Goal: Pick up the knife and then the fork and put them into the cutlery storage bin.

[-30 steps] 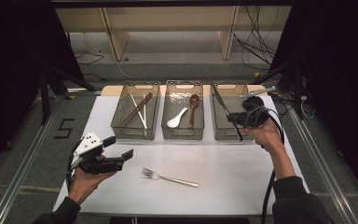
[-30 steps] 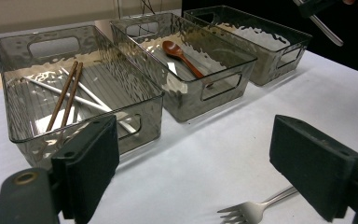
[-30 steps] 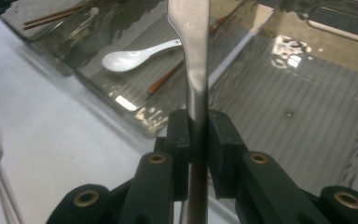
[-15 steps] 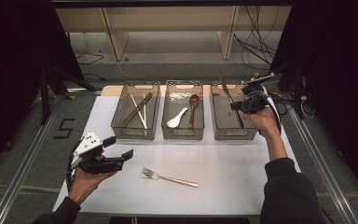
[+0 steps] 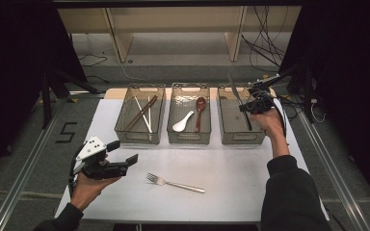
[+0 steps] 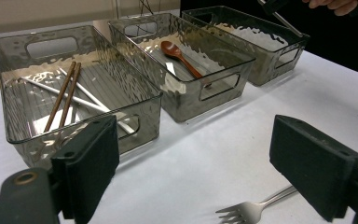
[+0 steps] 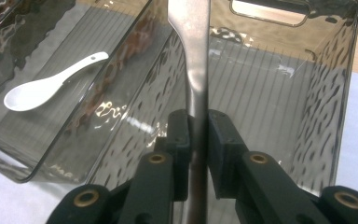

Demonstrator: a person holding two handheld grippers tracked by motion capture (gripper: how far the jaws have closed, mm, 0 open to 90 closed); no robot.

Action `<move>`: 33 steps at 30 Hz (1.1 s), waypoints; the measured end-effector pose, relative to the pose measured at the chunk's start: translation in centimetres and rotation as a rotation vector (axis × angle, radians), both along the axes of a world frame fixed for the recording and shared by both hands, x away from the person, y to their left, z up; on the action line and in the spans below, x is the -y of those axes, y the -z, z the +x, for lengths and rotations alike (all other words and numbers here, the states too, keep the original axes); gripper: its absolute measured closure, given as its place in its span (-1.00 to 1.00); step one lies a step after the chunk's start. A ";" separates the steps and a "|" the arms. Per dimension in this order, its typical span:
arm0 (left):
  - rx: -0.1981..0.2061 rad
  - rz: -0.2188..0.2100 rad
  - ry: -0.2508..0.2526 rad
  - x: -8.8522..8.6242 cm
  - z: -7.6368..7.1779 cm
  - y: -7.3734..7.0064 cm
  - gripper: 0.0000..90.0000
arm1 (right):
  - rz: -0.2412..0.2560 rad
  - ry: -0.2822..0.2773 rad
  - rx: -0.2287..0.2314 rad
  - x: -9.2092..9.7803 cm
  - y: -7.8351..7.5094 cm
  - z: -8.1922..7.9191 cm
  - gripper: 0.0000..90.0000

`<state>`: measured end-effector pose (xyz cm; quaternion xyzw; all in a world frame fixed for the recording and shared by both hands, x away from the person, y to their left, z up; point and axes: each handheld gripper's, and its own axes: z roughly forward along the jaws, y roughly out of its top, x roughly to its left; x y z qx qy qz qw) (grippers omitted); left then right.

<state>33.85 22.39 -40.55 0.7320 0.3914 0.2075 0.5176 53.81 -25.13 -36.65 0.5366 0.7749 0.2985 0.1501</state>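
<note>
My right gripper [image 5: 251,106] is shut on a long flat metal utensil [image 5: 237,94], knife-like, and holds it tilted over the right-hand smoked plastic bin [image 5: 241,137]. In the right gripper view the jaws of that gripper [image 7: 198,135] pinch the utensil's shaft [image 7: 192,46] above the bin's ribbed floor [image 7: 270,93]. My left gripper [image 5: 124,164] is open near the table's front left, with nothing between its jaws [image 6: 205,168]. A metal fork [image 5: 176,183] lies on the white table just right of it, and its tines [image 6: 256,210] lie near the right jaw.
The left bin [image 5: 139,115] holds brown and white chopsticks [image 6: 63,95]. The middle bin [image 5: 189,137] holds a white spoon [image 5: 183,121] and a brown spoon [image 5: 200,110]. Cables and stands crowd the table's far right [image 5: 294,91].
My right gripper has moved a little away from me and lifted, tilting the utensil more upright over the right bin. The left gripper and the fork have not moved.
</note>
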 end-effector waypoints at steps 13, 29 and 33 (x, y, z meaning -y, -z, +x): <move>-0.003 0.005 0.005 0.0 0.0 0.0 -0.66 | -0.019 0.020 -0.039 -0.5 1.1 0.8 0.79; -0.007 0.007 0.008 0.0 0.0 0.0 -0.66 | -0.029 0.041 -0.052 -0.7 1.4 1.1 0.42; -0.005 0.006 0.005 0.0 0.0 0.0 -0.66 | -0.011 0.019 -0.035 -0.8 0.8 0.4 0.21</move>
